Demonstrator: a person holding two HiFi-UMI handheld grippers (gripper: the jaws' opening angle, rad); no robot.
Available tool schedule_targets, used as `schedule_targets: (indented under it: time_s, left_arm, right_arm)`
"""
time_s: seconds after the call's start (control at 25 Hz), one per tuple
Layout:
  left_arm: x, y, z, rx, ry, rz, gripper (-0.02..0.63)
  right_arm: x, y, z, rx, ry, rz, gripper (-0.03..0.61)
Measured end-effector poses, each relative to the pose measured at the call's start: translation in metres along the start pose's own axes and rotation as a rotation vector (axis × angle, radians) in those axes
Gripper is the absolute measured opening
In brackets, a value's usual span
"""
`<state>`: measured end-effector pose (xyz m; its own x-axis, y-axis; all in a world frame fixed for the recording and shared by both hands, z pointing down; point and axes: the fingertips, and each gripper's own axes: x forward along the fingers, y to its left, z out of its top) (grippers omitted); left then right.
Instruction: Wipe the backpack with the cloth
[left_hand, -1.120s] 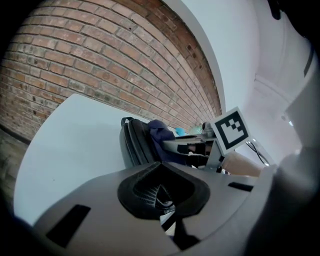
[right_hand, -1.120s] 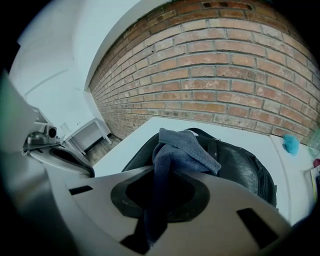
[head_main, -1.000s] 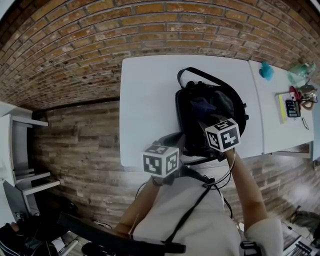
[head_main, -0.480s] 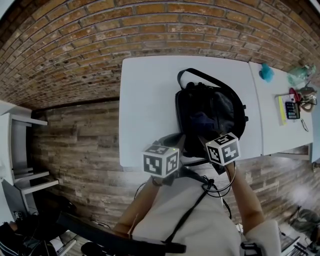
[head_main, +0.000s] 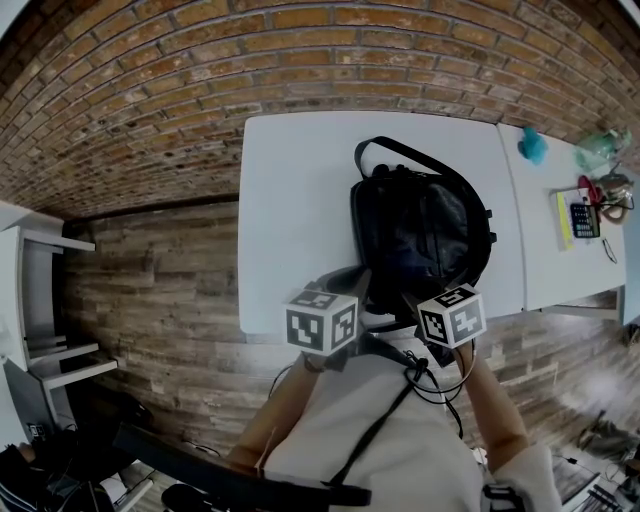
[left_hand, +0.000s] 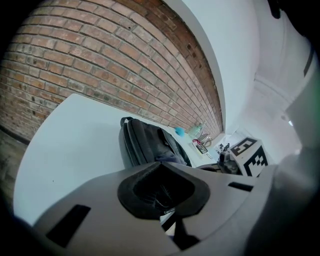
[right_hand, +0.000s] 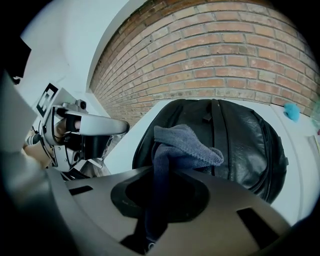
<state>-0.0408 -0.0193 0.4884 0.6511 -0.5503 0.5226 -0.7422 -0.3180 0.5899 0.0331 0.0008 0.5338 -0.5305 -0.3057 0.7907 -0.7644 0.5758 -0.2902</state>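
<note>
Cloth (right_hand: 186, 148) sits pinched between the jaws of the right gripper (right_hand: 158, 202), which we find clamped on its lower part. The dark blue-grey fabric rises out of the grip and flops over to the right in a soft fold. Just beyond that fold lies the black backpack (right_hand: 245, 135), and we cannot tell whether the fabric touches it. From the head view we place this gripper at the backpack's near end, by the table's front edge. The left gripper (left_hand: 167, 200) shows its jaws drawn together. It hangs off the table's near edge, close to the person's body, a little to the left of the backpack. The backpack lies flat on the right half of the white table (head_main: 295, 190), its carry handle (head_main: 385, 150) pointing toward the brick wall (head_main: 200, 80). We see a second table (head_main: 545, 230) just beside it on the right, carrying a teal thing (head_main: 532, 143) and other small items.
</note>
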Motion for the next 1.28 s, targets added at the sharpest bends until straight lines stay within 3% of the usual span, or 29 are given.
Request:
schedule_targets:
  time_s: [0.36,0.56,1.08,1.28]
  left_arm:
    - [-0.002,0.001,-0.003,-0.006,0.001,-0.002,0.003]
    - [-0.005,0.002,-0.002,-0.008,-0.007,0.003,0.003]
    - [-0.012,0.004,-0.002,-0.013,-0.023,0.009,0.003]
    - [-0.012,0.003,-0.003,-0.012,-0.02,0.008,0.003]
  right_arm:
    - [-0.005,0.002,-0.009,0.012,0.042,-0.003,0.048]
    - [-0.012,0.002,0.007,-0.008,0.046,-0.009,0.048]
    - [-0.006,-0.015,0.159,-0.104,-0.275,-0.031,0.048]
    - [0.028,-0.022,0.203,-0.143,-0.309,-0.048,0.048]
